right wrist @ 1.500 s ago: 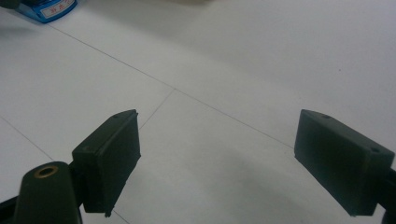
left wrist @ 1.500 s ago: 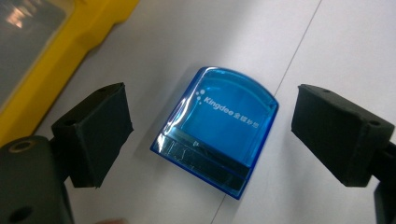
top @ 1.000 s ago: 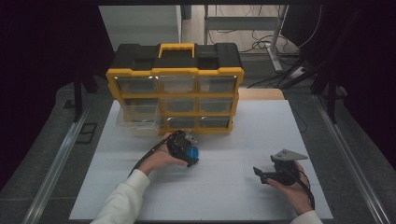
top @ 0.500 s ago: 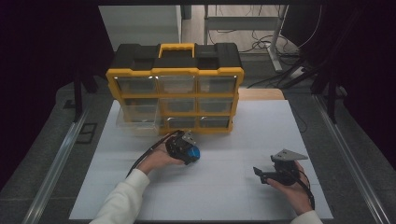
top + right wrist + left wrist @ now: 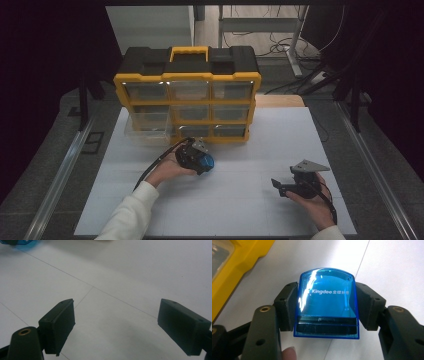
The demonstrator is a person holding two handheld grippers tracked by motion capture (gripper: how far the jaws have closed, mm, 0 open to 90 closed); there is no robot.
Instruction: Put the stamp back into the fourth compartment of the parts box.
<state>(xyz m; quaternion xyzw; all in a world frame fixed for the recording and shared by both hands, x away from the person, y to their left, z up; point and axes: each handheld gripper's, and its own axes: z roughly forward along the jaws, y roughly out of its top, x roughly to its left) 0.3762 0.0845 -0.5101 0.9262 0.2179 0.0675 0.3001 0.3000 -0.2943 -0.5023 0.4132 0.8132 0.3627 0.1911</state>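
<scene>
Closing in over the last second, the left claw now clamps both pads on the blue translucent case, just in front of the yellow organizer on the white worktop. Off to the organizer's right and nearer the person, the right claw rests with its jaws wide apart around nothing.

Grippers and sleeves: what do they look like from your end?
Both grippers are black with two blocky flat jaws and brass-coloured screw holes. The left gripper trails a black cable; the right gripper carries a grey three-cornered plate on top. The sleeves are white.
</scene>
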